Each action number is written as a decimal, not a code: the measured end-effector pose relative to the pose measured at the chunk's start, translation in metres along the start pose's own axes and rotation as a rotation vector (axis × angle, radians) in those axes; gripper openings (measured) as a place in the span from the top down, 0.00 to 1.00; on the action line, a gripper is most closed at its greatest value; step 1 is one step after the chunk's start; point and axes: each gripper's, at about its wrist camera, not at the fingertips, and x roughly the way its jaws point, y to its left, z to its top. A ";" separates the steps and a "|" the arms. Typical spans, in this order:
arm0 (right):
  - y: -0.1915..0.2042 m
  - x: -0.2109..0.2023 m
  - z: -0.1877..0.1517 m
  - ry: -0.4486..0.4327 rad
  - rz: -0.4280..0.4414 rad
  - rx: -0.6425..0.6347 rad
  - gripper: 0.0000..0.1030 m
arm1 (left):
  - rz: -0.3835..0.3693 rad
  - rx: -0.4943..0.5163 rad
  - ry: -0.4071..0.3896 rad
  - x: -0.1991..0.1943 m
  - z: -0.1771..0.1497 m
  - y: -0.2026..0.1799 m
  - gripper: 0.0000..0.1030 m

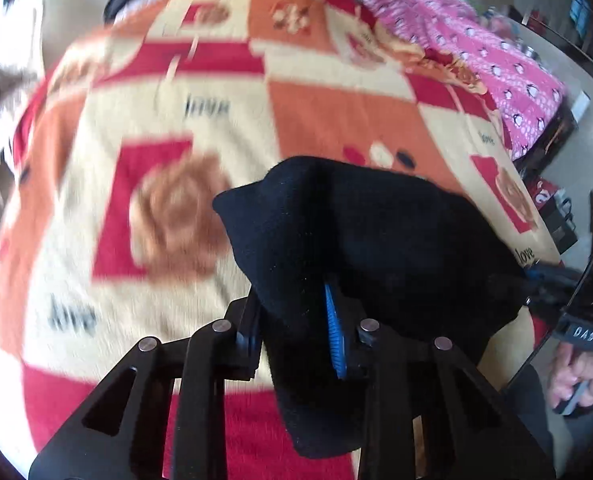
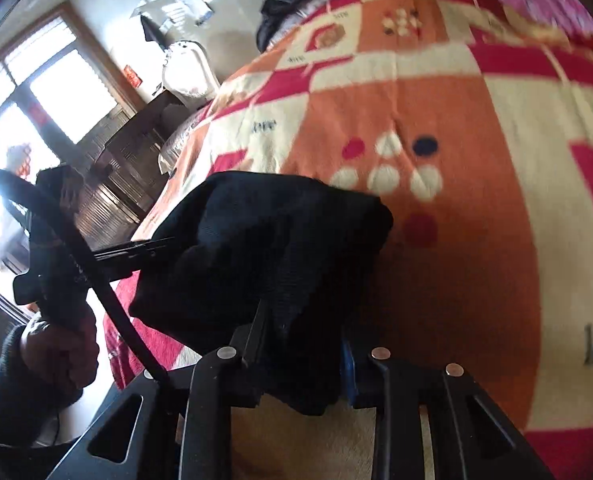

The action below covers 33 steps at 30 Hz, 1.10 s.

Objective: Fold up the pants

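Note:
Black pants [image 1: 376, 236] hang bunched between both grippers above a red, orange and cream blanket [image 1: 176, 120]. My left gripper [image 1: 296, 320] is shut on one end of the pants; a blue pad [image 1: 334, 332] shows beside the cloth. In the right wrist view the pants [image 2: 264, 248] drape over my right gripper [image 2: 300, 356], which is shut on the other end. The left gripper also shows in the right wrist view [image 2: 136, 254], at the left, clamped on the cloth. The right gripper shows at the right edge of the left wrist view [image 1: 548, 284].
The blanket [image 2: 456, 100] covers a bed. Pink patterned bedding [image 1: 476, 52] lies at the far right. A dark garment [image 2: 292, 4] lies at the far edge. A dark wooden cabinet [image 2: 128, 168] and a bright window [image 2: 36, 92] stand to the left.

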 end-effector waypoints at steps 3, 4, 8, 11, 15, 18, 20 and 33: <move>-0.007 -0.007 0.020 -0.062 -0.036 -0.005 0.74 | -0.002 0.018 -0.013 0.006 0.021 0.004 0.75; -0.010 -0.006 0.025 -0.065 -0.043 0.000 0.74 | 0.001 0.023 -0.010 0.013 0.028 0.002 0.75; -0.037 0.010 0.037 -0.003 -0.081 0.033 0.73 | 0.052 0.069 0.061 0.067 0.034 0.002 0.69; -0.053 0.028 0.025 0.004 -0.074 0.054 0.58 | 0.070 0.059 0.013 0.061 0.029 0.005 0.59; -0.065 0.025 0.013 -0.059 -0.089 0.108 0.36 | 0.130 -0.032 -0.001 0.060 0.021 0.020 0.21; -0.062 0.023 0.010 -0.077 -0.105 0.086 0.36 | 0.136 -0.119 -0.025 0.054 0.011 0.024 0.21; -0.062 0.024 0.006 -0.095 -0.110 0.076 0.35 | 0.173 -0.129 -0.060 0.050 0.006 0.018 0.21; -0.055 0.022 -0.003 -0.130 -0.130 0.078 0.35 | 0.134 -0.251 -0.111 0.051 -0.006 0.029 0.14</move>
